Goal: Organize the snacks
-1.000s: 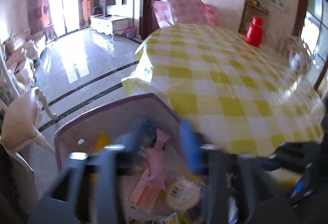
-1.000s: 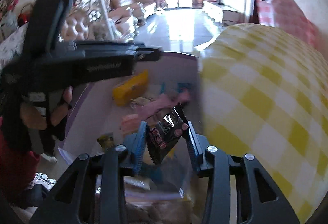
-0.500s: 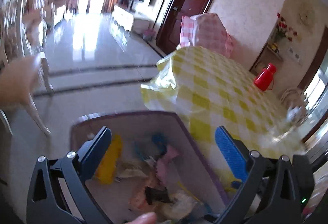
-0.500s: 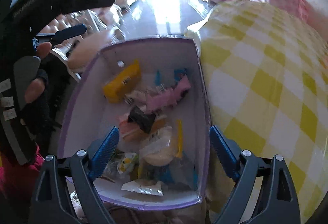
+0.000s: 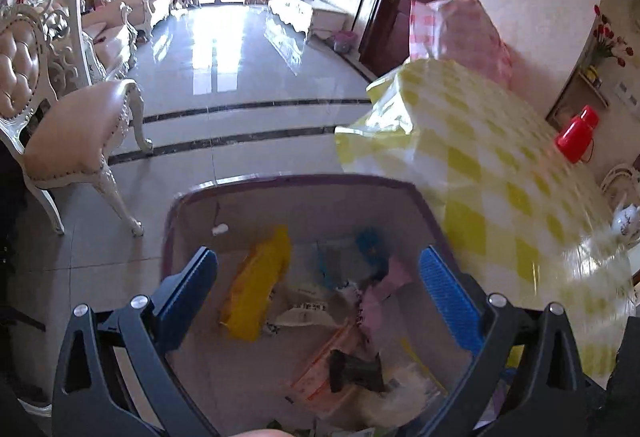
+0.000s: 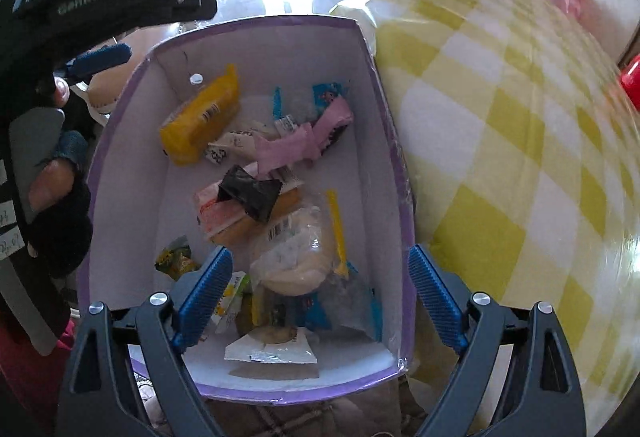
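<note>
Both grippers hang over a purple-rimmed box [image 6: 372, 49] that sits just beside a table under a yellow checked cloth [image 6: 520, 117]. The right gripper [image 6: 320, 301] has its jaws spread wide with nothing between them. The left gripper [image 5: 318, 293] is likewise spread and empty.

Contents of the box: a yellow packet [image 6: 202, 121] near the far left corner, a pink wrapper [image 6: 296, 141] toward the far right, a black packet [image 6: 250, 193] lying on top of an orange-and-white packet [image 6: 216, 211] at the centre, a clear bag of pale buns [image 6: 296, 257] nearer the camera, and a small green-and-yellow packet [image 6: 176, 257] by the left wall. All snacks in view lie loose inside the box; none is seen on the cloth.

Judgement: the deposit step appears complete for the black packet, which rests free of either gripper. The table shows only a red flask [image 5: 576, 141] and a white teapot [image 5: 626, 221], so few or no snacks seem left. The next move calls for finding any remaining snack outside the box, then closing 1 gripper on it squarely.
</note>
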`<state>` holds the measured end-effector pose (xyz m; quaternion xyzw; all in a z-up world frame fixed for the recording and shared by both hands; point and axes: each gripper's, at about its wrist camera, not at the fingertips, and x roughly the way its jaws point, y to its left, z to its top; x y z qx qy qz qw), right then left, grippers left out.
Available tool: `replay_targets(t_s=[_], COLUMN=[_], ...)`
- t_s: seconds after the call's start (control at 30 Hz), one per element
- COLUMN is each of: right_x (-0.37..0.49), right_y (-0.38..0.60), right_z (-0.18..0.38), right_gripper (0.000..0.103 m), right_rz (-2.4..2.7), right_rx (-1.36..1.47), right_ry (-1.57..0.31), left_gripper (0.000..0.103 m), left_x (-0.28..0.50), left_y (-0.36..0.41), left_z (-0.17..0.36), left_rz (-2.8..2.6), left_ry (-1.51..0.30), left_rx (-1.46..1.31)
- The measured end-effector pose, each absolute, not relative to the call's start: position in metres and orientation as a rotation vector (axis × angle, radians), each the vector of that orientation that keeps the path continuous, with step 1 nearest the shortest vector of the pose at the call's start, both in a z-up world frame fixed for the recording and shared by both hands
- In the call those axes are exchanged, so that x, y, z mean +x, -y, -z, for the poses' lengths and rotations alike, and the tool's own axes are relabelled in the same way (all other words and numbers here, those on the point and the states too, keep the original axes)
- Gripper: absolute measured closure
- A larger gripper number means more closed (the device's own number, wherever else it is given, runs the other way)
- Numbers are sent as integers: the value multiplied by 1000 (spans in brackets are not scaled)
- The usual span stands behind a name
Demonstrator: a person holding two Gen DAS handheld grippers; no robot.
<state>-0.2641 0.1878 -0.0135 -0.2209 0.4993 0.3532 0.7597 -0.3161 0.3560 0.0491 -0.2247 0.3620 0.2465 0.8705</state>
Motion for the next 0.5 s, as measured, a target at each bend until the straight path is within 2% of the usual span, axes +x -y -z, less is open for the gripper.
replay_targets(t_s=[0.5], right_x=[-268], right_y=[-189], right_z=[26], right_gripper=[16], right_rz=[-777], right_rx=[-477], right_ry=[-1116], left_gripper=[2], left_x=[-303], left_y=[-349], left_z=[-27], left_rz=[-490], left_ry=[-822], left_rx=[-449])
